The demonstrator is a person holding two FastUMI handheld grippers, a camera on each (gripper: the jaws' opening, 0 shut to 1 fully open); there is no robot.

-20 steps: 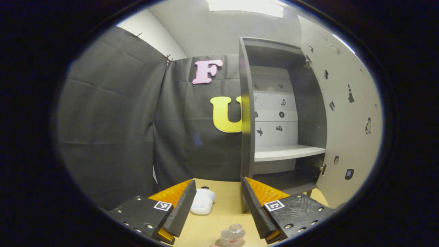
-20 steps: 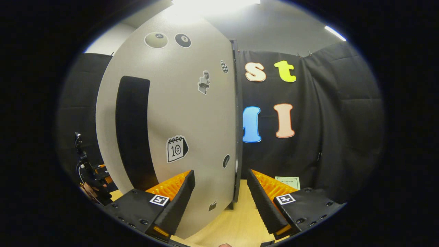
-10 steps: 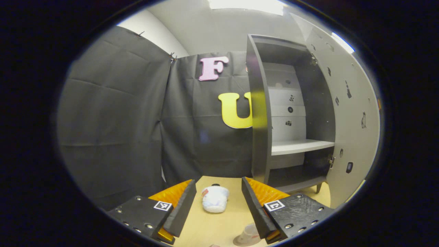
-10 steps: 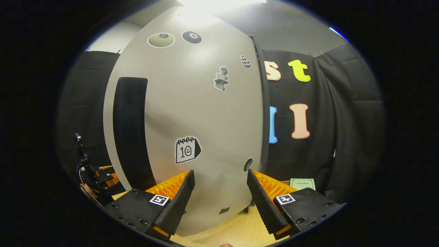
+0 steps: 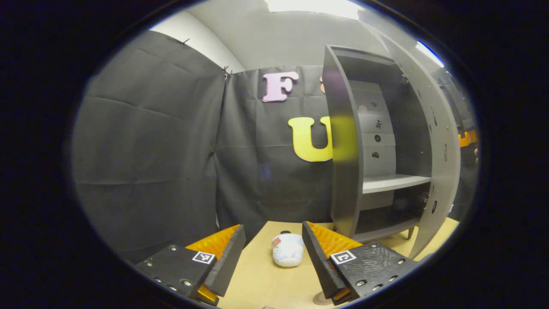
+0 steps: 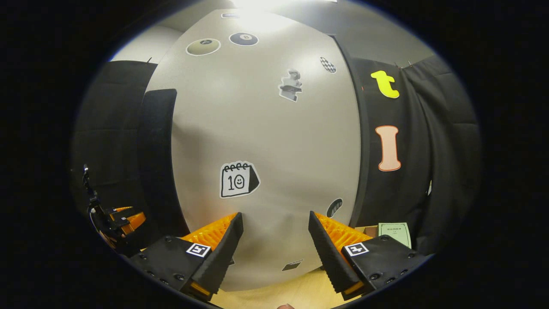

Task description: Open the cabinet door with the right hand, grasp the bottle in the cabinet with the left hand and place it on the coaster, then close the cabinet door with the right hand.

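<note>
The dark grey cabinet (image 5: 343,141) stands at the right of the left gripper view, with bare shelves (image 5: 394,182) inside. Its pale door (image 5: 446,163) hangs partly swung in. My left gripper (image 5: 272,225) is open and holds nothing, low over the table. A sliver of something round and brownish (image 5: 321,298) peeks out beside its right finger; I cannot tell whether it is the coaster or the bottle. In the right gripper view the door's stickered outer face (image 6: 266,141) is very close. My right gripper (image 6: 275,214) is open against it.
A white fluffy object (image 5: 287,255) lies on the wooden table (image 5: 261,279) just beyond my left fingers. A green card (image 6: 394,231) lies at the right by the black cloth. The left gripper (image 6: 116,219) and a hand appear left of the door.
The door has swung further toward the cabinet, with my right gripper following its face. The left gripper view has turned left, and the bottle at its bottom edge has slid out of sight.
</note>
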